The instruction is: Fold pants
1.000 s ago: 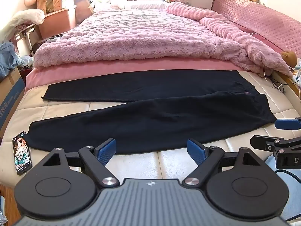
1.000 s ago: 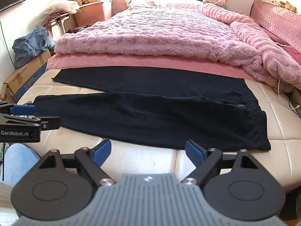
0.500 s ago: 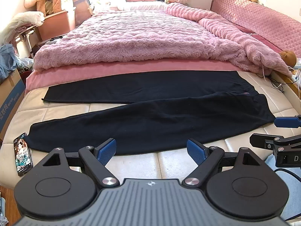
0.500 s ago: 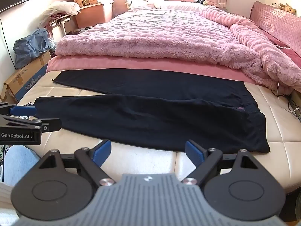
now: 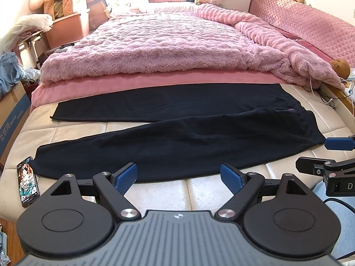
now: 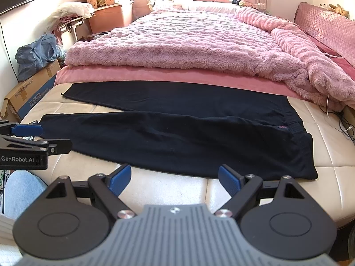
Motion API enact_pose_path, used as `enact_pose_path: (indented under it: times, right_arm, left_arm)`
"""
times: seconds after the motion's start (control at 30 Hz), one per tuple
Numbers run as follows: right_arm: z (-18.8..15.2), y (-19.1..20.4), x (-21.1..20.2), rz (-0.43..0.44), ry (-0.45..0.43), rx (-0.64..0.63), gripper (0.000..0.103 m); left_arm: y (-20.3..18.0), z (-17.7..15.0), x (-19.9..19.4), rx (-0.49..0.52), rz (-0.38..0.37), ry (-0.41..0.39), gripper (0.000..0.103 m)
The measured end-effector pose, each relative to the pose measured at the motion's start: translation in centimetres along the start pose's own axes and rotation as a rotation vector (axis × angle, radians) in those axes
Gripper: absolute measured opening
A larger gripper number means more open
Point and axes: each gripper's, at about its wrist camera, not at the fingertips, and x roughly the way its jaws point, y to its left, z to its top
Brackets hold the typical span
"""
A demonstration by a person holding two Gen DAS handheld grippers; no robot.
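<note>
Left wrist view: black pants [image 5: 177, 137] lie spread flat across the bed's [image 5: 199, 190] near edge, legs splayed leftward, waistband right, ready for folding. The left claw [image 5: 178, 176] and the right claw [image 6: 175, 177] hover just short, both spread apart, holding nothing.

Bare mattress [image 5: 199, 190] straight ahead of both spread grippers, open up to the pants [image 5: 177, 150] hem. Phone [image 5: 27, 185] lying far left of the left gripper [image 5: 178, 176]. Pink blanket [image 6: 177, 44] heaped beyond, blocking farther reach.
</note>
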Motion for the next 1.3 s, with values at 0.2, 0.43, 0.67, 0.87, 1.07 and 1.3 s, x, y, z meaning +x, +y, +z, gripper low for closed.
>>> enact_pose_path:
  times: [0.2,0.43,0.67,0.87,1.07,1.3]
  right_arm:
    - [-0.01,-0.03,-0.02,0.000,0.000,0.000,0.082]
    - [-0.14,-0.04,0.00,-0.002,-0.001,-0.001,0.082]
    - [-0.41,-0.09,-0.08,0.000,-0.007,0.000,0.082]
    - [-0.43,-0.11,-0.08,-0.001,-0.008,0.000,0.082]
    - [-0.41,-0.11,-0.08,-0.002,-0.007,0.000,0.082]
    - [-0.42,-0.12,-0.08,-0.002,-0.007,0.000,0.082]
  left_arm:
    - [-0.02,0.00,0.00,-0.001,0.001,0.000,0.099]
    - [0.01,-0.01,-0.03,0.000,0.001,0.000,0.099]
    - [-0.01,-0.01,-0.03,0.001,0.000,0.000,0.099]
    - [-0.04,0.00,-0.04,0.000,0.001,0.000,0.099]
    - [-0.01,0.01,-0.04,0.000,0.000,-0.001,0.099]
    - [-0.07,-0.01,-0.04,0.002,0.001,-0.001,0.099]
